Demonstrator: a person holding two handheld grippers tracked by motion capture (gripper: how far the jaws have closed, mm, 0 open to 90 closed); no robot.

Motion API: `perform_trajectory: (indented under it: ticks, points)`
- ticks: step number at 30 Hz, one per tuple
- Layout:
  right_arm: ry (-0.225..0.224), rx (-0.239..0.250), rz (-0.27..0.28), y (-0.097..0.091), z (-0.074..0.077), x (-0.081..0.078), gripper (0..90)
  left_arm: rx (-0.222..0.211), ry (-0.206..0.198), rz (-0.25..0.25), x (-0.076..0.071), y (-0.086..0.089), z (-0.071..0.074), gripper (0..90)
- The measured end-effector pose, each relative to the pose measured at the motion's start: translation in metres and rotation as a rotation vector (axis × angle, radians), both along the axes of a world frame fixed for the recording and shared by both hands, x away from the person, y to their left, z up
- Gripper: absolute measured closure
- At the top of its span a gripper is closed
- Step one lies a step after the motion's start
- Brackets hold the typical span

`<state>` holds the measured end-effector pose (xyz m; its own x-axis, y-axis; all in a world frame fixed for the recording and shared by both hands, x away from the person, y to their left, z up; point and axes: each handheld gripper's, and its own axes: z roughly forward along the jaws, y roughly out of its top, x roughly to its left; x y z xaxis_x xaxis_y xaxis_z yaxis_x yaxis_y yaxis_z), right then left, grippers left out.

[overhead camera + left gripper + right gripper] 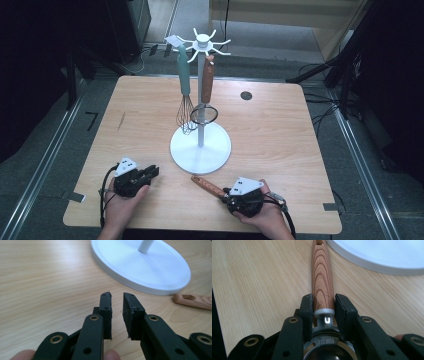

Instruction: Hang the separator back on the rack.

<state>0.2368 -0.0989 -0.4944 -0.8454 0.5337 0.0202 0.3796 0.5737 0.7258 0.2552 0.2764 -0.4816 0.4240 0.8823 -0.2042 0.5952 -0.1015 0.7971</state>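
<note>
A utensil with a wooden handle [205, 184] [322, 272] lies flat on the table just in front of the white stand's round base [186, 152] [387, 255]. My right gripper [226, 192] [323, 300] is shut on it where the wood meets the metal collar, and a steel head stamped SUS 304 [324, 342] sits between its arms. My left gripper [154, 172] [117, 296] rests near the table's front left, its jaws slightly apart with nothing between them. The handle's far end [193, 300] appears in the left gripper view beside the base [150, 267].
On the stand's top hooks [202, 42] hang a teal-handled whisk [184, 75] and another wooden-handled utensil [207, 80] with a ring-shaped head. A small dark disc [245, 95] sits at the table's back right. Bare wood [280, 140] lies to the stand's right.
</note>
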Motion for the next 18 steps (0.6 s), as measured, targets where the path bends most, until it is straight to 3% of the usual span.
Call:
perform_trajectory:
  ticks: [10, 18]
  points:
    - [0.010, 0.002, -0.057, -0.034, -0.001, 0.000, 70.5, -0.049, -0.034, 0.126, 0.004, 0.054, 0.003, 74.1]
    - [0.016, -0.016, -0.052, -0.047, 0.001, 0.004, 70.6, -0.048, -0.054, 0.145, 0.006, 0.061, 0.002, 69.4]
